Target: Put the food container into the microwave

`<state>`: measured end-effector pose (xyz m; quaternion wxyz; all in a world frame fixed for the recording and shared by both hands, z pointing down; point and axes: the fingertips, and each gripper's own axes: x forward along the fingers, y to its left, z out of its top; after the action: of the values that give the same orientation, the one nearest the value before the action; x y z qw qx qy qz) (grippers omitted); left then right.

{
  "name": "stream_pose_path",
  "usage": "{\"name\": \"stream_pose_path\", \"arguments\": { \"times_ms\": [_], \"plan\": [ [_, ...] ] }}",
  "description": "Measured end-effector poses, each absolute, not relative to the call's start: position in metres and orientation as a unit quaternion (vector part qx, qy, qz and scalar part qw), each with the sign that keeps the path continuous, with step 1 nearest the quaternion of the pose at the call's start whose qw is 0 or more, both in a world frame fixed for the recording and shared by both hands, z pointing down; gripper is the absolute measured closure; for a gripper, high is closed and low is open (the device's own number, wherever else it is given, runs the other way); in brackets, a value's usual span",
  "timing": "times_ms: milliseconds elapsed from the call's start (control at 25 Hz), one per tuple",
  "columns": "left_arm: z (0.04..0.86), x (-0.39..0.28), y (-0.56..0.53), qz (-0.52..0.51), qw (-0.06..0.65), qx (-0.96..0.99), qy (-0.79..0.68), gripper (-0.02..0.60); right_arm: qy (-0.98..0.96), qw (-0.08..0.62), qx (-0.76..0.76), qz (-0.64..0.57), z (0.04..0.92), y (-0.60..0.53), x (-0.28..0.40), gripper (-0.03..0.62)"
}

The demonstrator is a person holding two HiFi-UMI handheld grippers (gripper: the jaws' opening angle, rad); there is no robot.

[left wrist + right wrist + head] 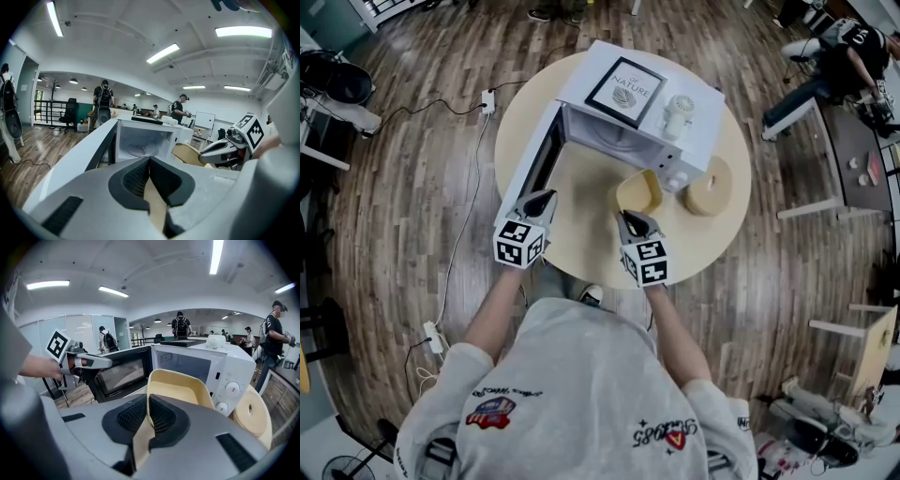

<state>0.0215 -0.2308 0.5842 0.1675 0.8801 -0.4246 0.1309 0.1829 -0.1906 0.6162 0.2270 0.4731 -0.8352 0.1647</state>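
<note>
The right tongs [150,416] are closed on the food container [180,390]. Their ribbed black pads pinch its near wall, one pad inside and one outside, with the rim standing up just above them. The container stretches away from these tongs, straight ahead of their tips. It is a pale yellow, matte tub, squarish with rounded corners and a thin smooth rim. It is open at the top and its hollow shows nothing inside. It sits tilted, so the right gripper view looks into the hollow. I cannot tell whether its base touches the worktop [581,239].

In the head view the container [639,192] lies just beyond the tip of the right tongs [627,217]. It is close in front of the control-knob end of the white microwave [703,141]. The microwave's cavity lies ahead and left of these tongs, and its dark-windowed door [530,169] is swung wide open.

The left tongs [149,176] are closed with their pads meeting and nothing between them. They point at the open cavity of the microwave [145,138]. The door [79,154] runs along their left side, and the container [187,153] is ahead to their right. From above, the left tongs [544,199] hover by the free end of the door.

To the right of the right tongs, beside the microwave, a rounded lid [708,187] of the same pale yellow lies on the worktop.
</note>
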Motion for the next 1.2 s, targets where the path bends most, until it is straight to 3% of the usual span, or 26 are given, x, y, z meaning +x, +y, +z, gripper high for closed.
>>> {"name": "stream_pose_path", "arguments": {
  "times_ms": [1200],
  "plan": [
    [0.597, -0.033, -0.285, 0.121, 0.173, 0.862, -0.461, 0.577, -0.860, 0.358, 0.356, 0.076, 0.649, -0.287, 0.127, 0.571]
  ]
}}
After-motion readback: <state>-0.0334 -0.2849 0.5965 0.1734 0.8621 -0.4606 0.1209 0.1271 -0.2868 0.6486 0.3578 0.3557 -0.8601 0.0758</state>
